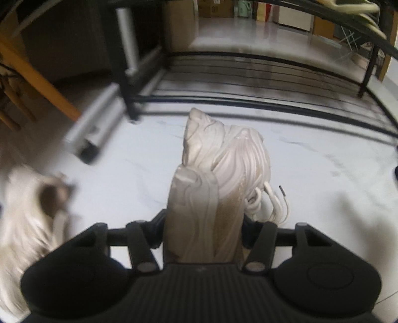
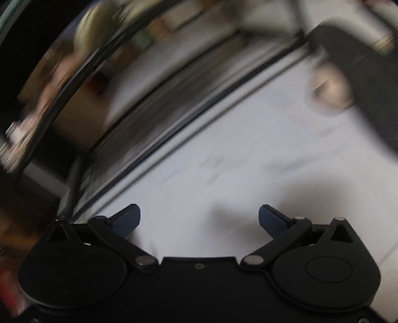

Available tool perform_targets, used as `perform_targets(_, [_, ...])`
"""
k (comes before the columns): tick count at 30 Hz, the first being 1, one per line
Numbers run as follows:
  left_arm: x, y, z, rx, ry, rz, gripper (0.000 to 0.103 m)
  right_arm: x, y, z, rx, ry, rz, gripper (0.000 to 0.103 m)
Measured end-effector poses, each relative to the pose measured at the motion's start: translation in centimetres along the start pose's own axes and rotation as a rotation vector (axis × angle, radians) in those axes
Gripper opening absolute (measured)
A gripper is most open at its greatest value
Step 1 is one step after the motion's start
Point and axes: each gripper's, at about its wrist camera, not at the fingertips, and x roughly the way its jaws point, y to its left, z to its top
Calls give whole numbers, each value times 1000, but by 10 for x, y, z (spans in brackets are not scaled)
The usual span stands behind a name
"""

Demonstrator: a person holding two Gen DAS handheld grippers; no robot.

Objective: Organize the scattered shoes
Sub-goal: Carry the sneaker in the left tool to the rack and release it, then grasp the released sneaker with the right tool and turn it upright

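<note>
My left gripper (image 1: pixel 202 231) is shut on a cream sneaker (image 1: pixel 219 161), held on its side above the pale floor, toe pointing toward the black wire shoe rack (image 1: pixel 248 74). Its white laces (image 1: pixel 268 201) hang to the right. A second cream sneaker (image 1: pixel 27 213) lies blurred on the floor at the left. My right gripper (image 2: pixel 199 218) is open and empty above bare floor; its blue fingertips (image 2: pixel 129 218) stand wide apart. The right wrist view is motion-blurred. The rack's low shelf (image 2: pixel 174 104) runs diagonally there. A dark shoe (image 2: pixel 360 82) shows at the upper right.
A grey metal tube frame (image 1: pixel 99 116) and a wooden leg (image 1: pixel 42 82) stand left of the rack. Cardboard boxes (image 1: pixel 214 8) sit on the floor far behind it. A cream shoe (image 1: pixel 358 10) rests on an upper rack shelf at the top right.
</note>
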Motion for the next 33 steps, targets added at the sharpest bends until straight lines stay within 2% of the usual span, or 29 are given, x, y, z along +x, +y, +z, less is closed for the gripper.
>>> perform_targets(3, [7, -46, -11, 43, -6, 18, 57, -5, -20, 7, 82, -80, -102, 103])
perform_targets(5, [15, -75, -23, 86, -18, 42, 63, -6, -32, 10, 139, -106, -144, 103])
perform_targets(9, [20, -97, -35, 186, -30, 55, 86, 5, -37, 10, 141, -36, -97, 103])
perform_targets(10, [18, -98, -37, 210, -37, 71, 96, 6, -37, 10, 130, -33, -95, 103])
perform_targets(12, [9, -98, -40, 236, -51, 83, 98, 8, -36, 10, 122, -30, -83, 103])
perform_targets(15, [-17, -89, -41, 278, -105, 80, 102, 11, -36, 13, 164, 4, 27, 103])
perform_targets(17, [-42, -74, -40, 278, -162, 80, 102, 9, -28, 12, 147, 17, 62, 103])
perform_targets(20, [-58, -49, -38, 249, -185, 70, 102, 17, -19, 7, 125, 89, 93, 103])
perform_targets(21, [-59, -38, -39, 235, -188, 62, 102, 26, -19, 1, 137, 164, 116, 103])
perform_targets(22, [-61, -27, -41, 221, -192, 54, 102, 28, -19, 0, 140, 181, 120, 103])
perform_targets(24, [-64, -4, -44, 193, -198, 38, 102, 42, -20, -11, 190, 300, 149, 103])
perform_targets(27, [-68, 29, -49, 150, -207, 14, 102, 55, -21, -27, 264, 420, 185, 103])
perform_targets(30, [-67, 48, -57, 89, -215, 4, 102, 58, -17, -36, 285, 466, 217, 103])
perform_targets(33, [-63, 52, -69, 63, -214, -5, 102, 54, -14, -39, 296, 463, 229, 103])
